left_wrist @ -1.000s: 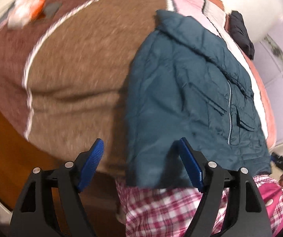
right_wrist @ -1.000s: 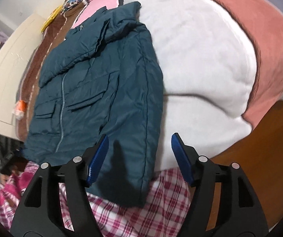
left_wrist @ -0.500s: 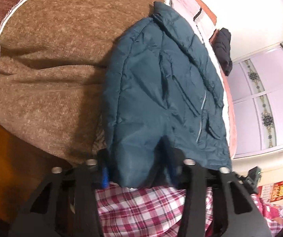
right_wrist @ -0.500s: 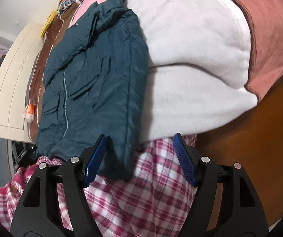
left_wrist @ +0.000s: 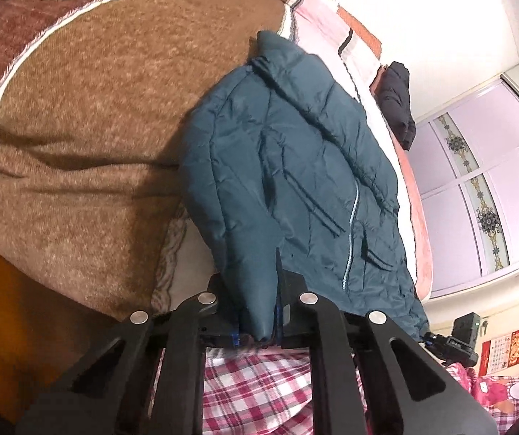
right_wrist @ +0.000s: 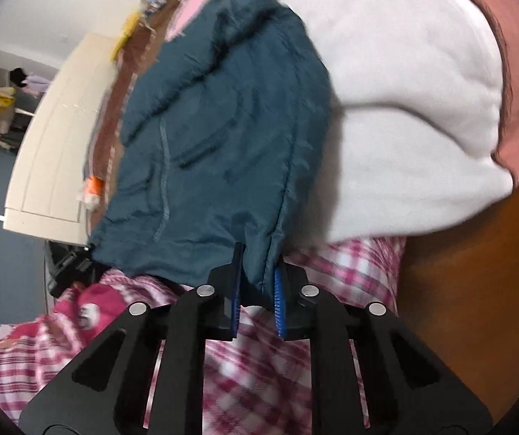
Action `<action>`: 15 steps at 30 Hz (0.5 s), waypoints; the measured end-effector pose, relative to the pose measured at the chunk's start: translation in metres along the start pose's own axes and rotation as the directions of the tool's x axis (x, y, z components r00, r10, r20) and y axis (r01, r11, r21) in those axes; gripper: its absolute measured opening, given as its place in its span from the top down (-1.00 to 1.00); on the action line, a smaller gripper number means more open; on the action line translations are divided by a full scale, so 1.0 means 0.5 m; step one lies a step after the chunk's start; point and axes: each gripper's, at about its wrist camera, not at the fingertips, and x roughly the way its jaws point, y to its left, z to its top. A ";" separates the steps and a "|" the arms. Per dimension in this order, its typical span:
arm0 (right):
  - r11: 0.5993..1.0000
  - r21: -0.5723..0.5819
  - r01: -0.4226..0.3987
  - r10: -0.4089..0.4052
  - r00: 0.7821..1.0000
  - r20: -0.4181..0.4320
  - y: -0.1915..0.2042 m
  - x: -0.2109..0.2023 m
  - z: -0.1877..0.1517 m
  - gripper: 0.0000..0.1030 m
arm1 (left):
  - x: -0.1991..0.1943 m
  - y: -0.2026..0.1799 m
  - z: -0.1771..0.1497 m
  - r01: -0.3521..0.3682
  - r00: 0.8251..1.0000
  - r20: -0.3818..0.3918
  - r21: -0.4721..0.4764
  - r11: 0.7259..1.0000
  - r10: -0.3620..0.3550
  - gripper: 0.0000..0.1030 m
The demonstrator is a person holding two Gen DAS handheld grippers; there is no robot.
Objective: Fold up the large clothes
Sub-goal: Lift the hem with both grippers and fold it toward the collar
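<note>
Left hand-held gripper point(left_wrist: 257, 317) closing on jacket point(left_wrist: 295, 166) hem corner at bed point(left_wrist: 78, 116) edge, pads mostly hidden by fabric. Right hand-held gripper point(right_wrist: 257, 302) closing on opposite hem corner; view blurred.

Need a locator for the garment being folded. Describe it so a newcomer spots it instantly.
Start at the bed, where a fuzzy brown blanket meets a white fleece blanket. Lying lengthwise across that join is the dark teal quilted puffer jacket, collar far, hem near. It alone has a pale blue front zipper, unlike the small black garment beyond.
</note>
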 end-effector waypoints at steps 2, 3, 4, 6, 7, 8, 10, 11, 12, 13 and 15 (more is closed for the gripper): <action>1.000 -0.019 -0.025 0.025 0.999 0.038 0.017 -0.015 0.013 0.73 | -0.011 -0.012 0.008 0.007 1.000 0.018 0.011 1.000 -0.007 0.77; 0.999 -0.029 -0.046 0.048 0.997 0.059 0.031 -0.023 0.024 0.74 | -0.016 -0.019 0.014 0.010 1.000 0.028 0.017 1.000 -0.010 0.77; 0.997 -0.040 -0.061 0.064 0.995 0.076 0.041 -0.029 0.034 0.74 | -0.021 -0.030 0.022 0.013 0.999 0.041 0.025 1.000 -0.014 0.77; 0.995 -0.073 -0.074 0.082 0.990 0.117 0.067 -0.044 0.064 0.74 | -0.032 -0.053 0.042 0.019 0.997 0.068 0.047 0.999 -0.022 0.77; 0.993 -0.085 -0.077 0.088 0.987 0.132 0.077 -0.050 0.079 0.74 | -0.038 -0.063 0.052 0.022 0.996 0.080 0.057 0.998 -0.026 0.77; 0.992 -0.094 -0.081 0.094 0.985 0.144 0.084 -0.055 0.092 0.74 | -0.045 -0.076 0.068 0.022 0.995 0.096 0.068 0.997 -0.029 0.77; 0.990 -0.110 -0.090 0.109 0.977 0.184 0.104 -0.067 0.136 0.74 | -0.055 -0.096 0.094 0.027 0.992 0.119 0.083 0.996 -0.037 0.77; 0.989 -0.114 -0.092 0.114 0.973 0.201 0.115 -0.071 0.159 0.74 | -0.060 -0.109 0.112 0.029 0.990 0.132 0.093 0.995 -0.041 0.77; 0.989 -0.117 -0.095 0.118 0.970 0.212 0.121 -0.073 0.177 0.74 | -0.063 -0.121 0.128 0.029 0.989 0.142 0.102 0.994 -0.044 0.77; 0.988 -0.119 -0.098 0.123 0.967 0.225 0.127 -0.075 0.200 0.74 | -0.067 -0.138 0.152 0.032 0.986 0.157 0.117 0.993 -0.050 0.77; 0.988 -0.115 -0.103 0.129 0.959 0.252 0.137 -0.081 0.256 0.74 | -0.066 -0.168 0.200 0.039 0.982 0.178 0.134 0.990 -0.063 0.77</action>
